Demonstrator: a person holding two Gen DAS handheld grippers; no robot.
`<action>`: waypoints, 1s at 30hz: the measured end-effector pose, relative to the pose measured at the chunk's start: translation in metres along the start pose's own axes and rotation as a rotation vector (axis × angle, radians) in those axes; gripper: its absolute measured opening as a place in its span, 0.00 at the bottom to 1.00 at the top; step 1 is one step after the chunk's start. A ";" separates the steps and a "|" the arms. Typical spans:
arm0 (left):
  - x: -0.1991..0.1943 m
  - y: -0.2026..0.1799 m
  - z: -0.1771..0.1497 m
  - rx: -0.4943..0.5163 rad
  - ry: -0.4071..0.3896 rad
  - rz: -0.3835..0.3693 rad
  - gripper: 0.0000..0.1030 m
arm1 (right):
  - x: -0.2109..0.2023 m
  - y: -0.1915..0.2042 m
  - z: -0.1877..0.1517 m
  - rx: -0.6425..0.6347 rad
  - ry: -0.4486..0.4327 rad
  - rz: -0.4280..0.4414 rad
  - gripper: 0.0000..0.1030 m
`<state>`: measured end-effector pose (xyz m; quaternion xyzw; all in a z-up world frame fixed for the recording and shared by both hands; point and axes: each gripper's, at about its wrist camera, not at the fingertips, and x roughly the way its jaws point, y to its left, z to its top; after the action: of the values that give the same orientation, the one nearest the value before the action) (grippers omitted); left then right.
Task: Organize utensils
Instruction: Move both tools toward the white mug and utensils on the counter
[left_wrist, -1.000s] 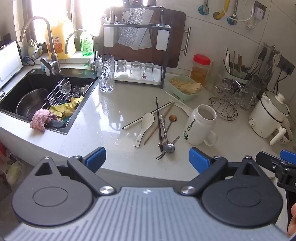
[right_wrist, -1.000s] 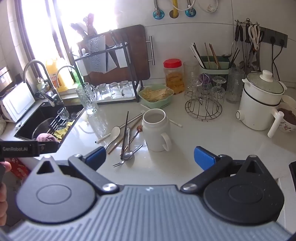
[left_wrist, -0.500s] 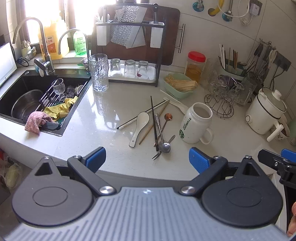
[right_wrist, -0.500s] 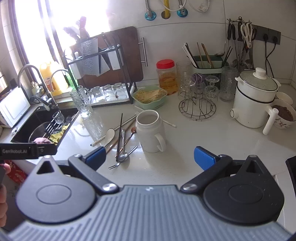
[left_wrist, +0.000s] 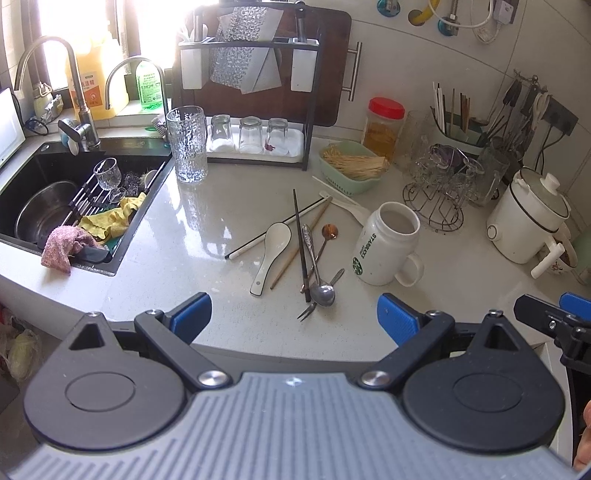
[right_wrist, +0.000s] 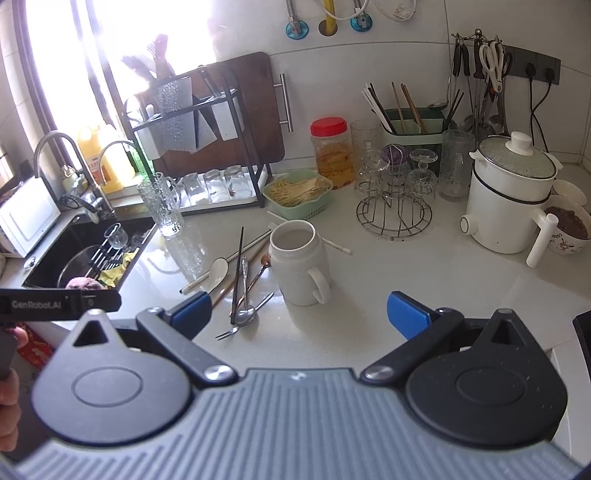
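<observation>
Both views have drawn nearer the counter since a second ago; nothing on it has shifted.

Left gripper (left_wrist: 293, 314): jaws apart, empty, short of the pile.

White ceramic spoon (left_wrist: 271, 251): leftmost; brittle, glazed, slippery; take by the handle.

Black chopstick (left_wrist: 300, 240), metal spoon (left_wrist: 319, 273), small fork (left_wrist: 321, 293): overlapping, thin, stiff, light, lying flat; pinch at mid-shaft.

White mug (left_wrist: 386, 245): upright, just right of the pile; probable holder.

Right gripper (right_wrist: 299, 312): jaws apart, empty.
</observation>
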<state>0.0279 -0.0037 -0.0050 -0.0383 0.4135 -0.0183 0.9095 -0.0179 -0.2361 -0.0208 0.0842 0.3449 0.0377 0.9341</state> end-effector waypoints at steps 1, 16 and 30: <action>0.000 -0.001 0.002 0.002 0.000 -0.001 0.95 | 0.000 0.000 0.000 0.000 -0.001 0.000 1.00; 0.005 -0.012 0.001 0.045 0.003 -0.022 0.95 | -0.003 -0.004 -0.002 0.023 -0.014 -0.008 1.00; 0.009 -0.018 0.000 0.054 0.022 -0.033 0.95 | -0.007 -0.009 -0.008 0.031 -0.047 -0.016 1.00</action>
<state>0.0338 -0.0222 -0.0102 -0.0203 0.4222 -0.0451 0.9052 -0.0285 -0.2452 -0.0241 0.0966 0.3239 0.0227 0.9409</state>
